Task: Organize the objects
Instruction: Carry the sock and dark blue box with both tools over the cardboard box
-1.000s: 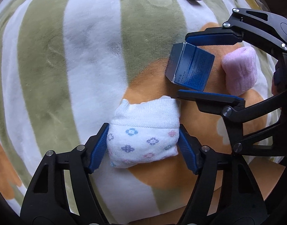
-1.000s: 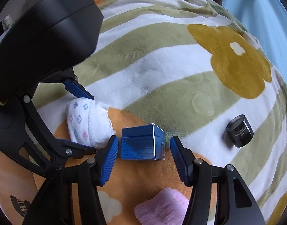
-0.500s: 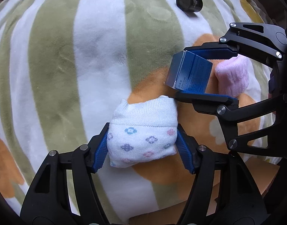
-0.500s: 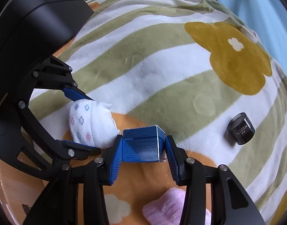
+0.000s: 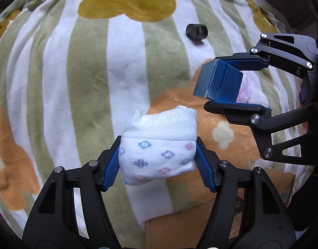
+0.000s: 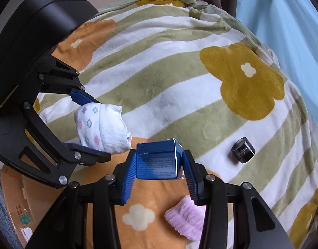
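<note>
A rolled white sock (image 5: 158, 145) with small pastel flowers sits between the blue pads of my left gripper (image 5: 159, 157), which is shut on it and holds it above the striped blanket (image 5: 92, 66). My right gripper (image 6: 159, 164) is shut on a small blue box (image 6: 157, 159), also lifted off the blanket. In the left wrist view the blue box (image 5: 219, 81) is at the right, clamped by the right gripper (image 5: 237, 85). The right wrist view has the sock (image 6: 100, 128) at the left, in the left gripper (image 6: 90, 124).
A black round jar (image 6: 243, 150) lies on the blanket to the right; the jar (image 5: 196, 32) is at the top in the left view. A pink fluffy cloth (image 6: 186, 222) lies under the right gripper. A cardboard box (image 6: 15, 203) shows at the lower left.
The right gripper closed on the blue box. Both grippers rose from the blanket, lifting the sock and the box; more of the blanket now shows.
</note>
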A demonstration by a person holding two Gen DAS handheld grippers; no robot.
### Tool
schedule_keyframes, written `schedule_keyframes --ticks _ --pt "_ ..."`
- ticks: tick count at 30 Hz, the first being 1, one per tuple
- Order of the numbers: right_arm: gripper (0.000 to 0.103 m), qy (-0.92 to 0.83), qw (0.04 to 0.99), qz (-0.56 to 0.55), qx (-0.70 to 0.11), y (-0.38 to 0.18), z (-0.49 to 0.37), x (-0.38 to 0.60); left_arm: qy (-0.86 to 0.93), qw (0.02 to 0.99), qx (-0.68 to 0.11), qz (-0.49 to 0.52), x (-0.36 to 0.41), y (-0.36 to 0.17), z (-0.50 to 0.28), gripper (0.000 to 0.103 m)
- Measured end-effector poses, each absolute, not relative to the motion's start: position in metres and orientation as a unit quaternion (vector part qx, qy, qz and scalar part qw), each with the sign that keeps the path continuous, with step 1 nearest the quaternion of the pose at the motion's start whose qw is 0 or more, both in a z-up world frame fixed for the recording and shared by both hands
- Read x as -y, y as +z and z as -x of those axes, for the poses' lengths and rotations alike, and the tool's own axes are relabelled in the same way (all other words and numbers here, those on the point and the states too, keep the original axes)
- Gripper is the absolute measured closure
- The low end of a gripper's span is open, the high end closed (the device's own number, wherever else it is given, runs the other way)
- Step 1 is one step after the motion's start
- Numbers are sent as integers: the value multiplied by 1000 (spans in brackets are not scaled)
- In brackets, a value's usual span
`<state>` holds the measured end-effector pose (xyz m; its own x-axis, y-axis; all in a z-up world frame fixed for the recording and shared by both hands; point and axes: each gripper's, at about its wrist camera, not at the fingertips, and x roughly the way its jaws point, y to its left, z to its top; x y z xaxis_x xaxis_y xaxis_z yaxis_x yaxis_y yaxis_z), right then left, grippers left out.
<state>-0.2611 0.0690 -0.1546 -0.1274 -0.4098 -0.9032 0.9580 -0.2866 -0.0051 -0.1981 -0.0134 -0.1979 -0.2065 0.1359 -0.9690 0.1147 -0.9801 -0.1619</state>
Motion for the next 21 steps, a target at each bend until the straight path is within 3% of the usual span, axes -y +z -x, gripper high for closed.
schedule_keyframes --ticks 7,12,21 --pt "63 -697 495 -422 -301 -101 232 -81 790 6 92 607 27 -138 178 41" --pt "63 -712 488 -422 -278 -66 203 -94 806 4 43 591 8 -101 146 41" --pt "63 -732 471 -418 -261 -36 141 -117 815 14 33 578 -19 -80 88 41"
